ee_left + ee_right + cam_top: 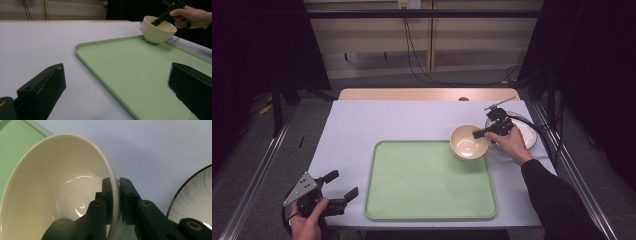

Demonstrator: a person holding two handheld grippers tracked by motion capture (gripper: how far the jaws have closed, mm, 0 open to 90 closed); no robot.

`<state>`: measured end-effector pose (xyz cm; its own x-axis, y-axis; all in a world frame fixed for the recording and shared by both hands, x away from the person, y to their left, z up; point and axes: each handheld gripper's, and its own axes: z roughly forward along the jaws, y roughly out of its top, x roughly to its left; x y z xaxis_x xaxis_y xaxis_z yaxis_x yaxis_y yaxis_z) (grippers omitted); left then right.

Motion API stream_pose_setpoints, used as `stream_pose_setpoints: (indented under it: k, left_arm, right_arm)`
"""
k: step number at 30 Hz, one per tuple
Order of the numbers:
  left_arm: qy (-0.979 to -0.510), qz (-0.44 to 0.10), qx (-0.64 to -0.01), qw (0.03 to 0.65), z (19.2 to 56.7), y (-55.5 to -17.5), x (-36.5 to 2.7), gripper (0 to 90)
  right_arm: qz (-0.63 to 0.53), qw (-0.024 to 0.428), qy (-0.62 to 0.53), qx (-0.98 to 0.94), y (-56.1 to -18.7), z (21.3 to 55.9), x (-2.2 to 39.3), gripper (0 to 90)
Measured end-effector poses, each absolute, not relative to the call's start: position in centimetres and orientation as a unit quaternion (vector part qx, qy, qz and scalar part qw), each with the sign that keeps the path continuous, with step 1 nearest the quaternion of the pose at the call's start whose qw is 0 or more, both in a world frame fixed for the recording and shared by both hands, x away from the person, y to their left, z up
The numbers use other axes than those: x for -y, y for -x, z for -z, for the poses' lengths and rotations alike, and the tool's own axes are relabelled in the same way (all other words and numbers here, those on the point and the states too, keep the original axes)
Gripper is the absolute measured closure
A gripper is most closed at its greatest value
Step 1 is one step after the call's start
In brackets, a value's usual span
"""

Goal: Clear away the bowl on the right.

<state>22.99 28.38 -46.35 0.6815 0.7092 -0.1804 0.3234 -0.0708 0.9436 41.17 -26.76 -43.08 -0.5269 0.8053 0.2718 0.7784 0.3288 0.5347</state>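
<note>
1 desk [377, 120], pale lavender-grey top, light wooden strip along its far edge. 1 plate [527, 132], white with a dark rim, near the desk's far right corner. black cables [417, 55] hanging against the beige back wall. grey floor [272, 150] beside the desk.

Right gripper [478, 133] fingers pinched together; left gripper [343, 184] fingers spread wide.

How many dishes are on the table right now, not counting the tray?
2. A cream bowl is held by its rim in the right gripper over the green tray's far right corner. A white plate with a dark rim lies on the table right of the bowl, partly behind the hand.
</note>
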Motion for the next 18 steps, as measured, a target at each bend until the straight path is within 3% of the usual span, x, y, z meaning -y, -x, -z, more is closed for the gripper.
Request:
stream_pose_setpoints:
  k: [18]
  left_arm:
    - [-0.712,-0.167,-0.364,0.577,46.4,-23.0,-28.4,1.4]
  right_arm:
    - [-0.295,0.021,-0.494,-0.818,-41.3,44.4,26.8,83.9]
